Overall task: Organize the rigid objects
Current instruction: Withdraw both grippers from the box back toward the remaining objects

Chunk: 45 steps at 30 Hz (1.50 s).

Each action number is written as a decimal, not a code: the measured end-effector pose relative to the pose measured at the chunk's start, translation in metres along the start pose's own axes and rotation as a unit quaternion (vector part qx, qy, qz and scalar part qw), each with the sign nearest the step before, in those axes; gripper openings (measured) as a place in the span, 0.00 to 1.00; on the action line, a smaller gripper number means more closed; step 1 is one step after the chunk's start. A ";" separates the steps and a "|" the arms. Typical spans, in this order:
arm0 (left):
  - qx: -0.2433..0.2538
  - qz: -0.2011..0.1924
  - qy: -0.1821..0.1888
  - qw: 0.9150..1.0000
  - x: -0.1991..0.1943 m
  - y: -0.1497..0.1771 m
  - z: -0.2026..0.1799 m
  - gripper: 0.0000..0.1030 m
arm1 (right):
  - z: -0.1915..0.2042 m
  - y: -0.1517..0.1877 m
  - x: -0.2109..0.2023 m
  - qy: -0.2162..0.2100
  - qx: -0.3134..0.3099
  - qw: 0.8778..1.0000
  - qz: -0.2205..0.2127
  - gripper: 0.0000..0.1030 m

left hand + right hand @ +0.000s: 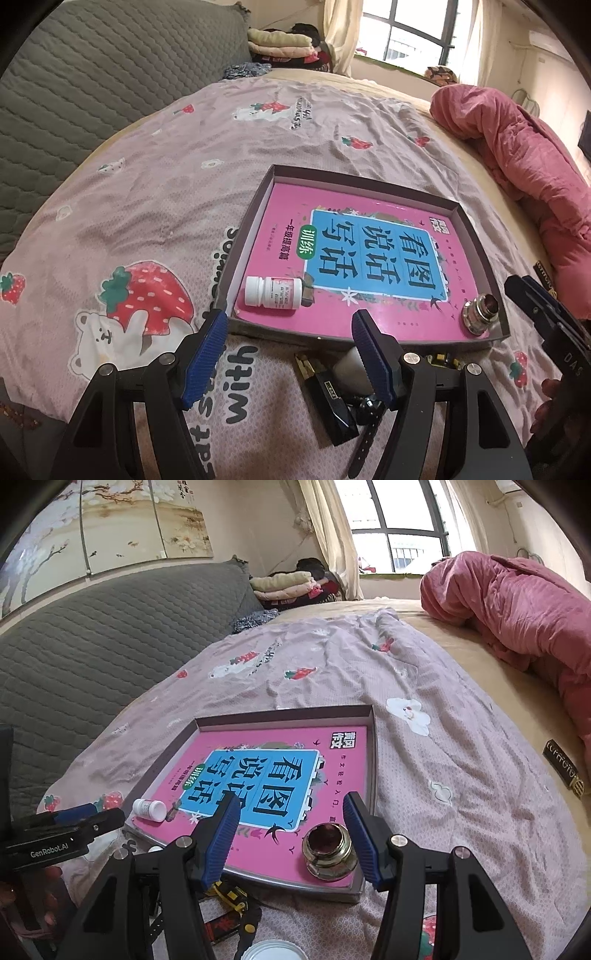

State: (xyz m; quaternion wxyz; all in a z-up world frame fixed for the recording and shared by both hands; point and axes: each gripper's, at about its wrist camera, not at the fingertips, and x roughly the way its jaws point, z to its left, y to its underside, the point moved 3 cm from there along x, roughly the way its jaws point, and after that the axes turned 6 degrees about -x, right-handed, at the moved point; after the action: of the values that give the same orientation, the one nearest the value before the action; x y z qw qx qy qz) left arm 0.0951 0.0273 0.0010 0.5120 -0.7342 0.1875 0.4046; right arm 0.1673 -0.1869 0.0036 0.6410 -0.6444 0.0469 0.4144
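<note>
glossy pink paper book cover (369, 258) | smooth white plastic pill bottle (271, 291) | shiny metal fitting, probably brass (330, 856) | matt cloth bedsheet (147, 206)

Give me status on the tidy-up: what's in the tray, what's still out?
Done: pink book, white bottle and metal fitting sit in the shallow tray. In hand: nothing; left gripper and right gripper are both open and empty. Left: small items on the bedspread below the tray, including a black case and a watch strap.

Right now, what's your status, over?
Both grippers, left gripper and right gripper, open, empty. White pill bottle and metal fitting lie in shallow box. Nothing blocking.
</note>
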 end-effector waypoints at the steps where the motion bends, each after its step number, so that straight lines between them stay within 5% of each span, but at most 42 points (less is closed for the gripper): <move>1: 0.003 0.000 0.000 1.000 -0.001 0.001 -0.001 0.69 | 0.000 0.000 -0.002 -0.001 0.001 1.000 -0.003 0.56; 45: 0.027 0.052 0.011 0.998 -0.009 0.037 0.007 0.75 | 0.015 0.054 -0.041 0.025 0.021 0.996 0.077 0.57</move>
State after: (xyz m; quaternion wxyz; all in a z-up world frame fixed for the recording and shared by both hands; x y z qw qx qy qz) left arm 0.0610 0.0167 -0.0150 0.5075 -0.7138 0.2423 0.4173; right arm 0.1014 -0.2022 -0.0115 0.6191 -0.6353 0.1211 0.4455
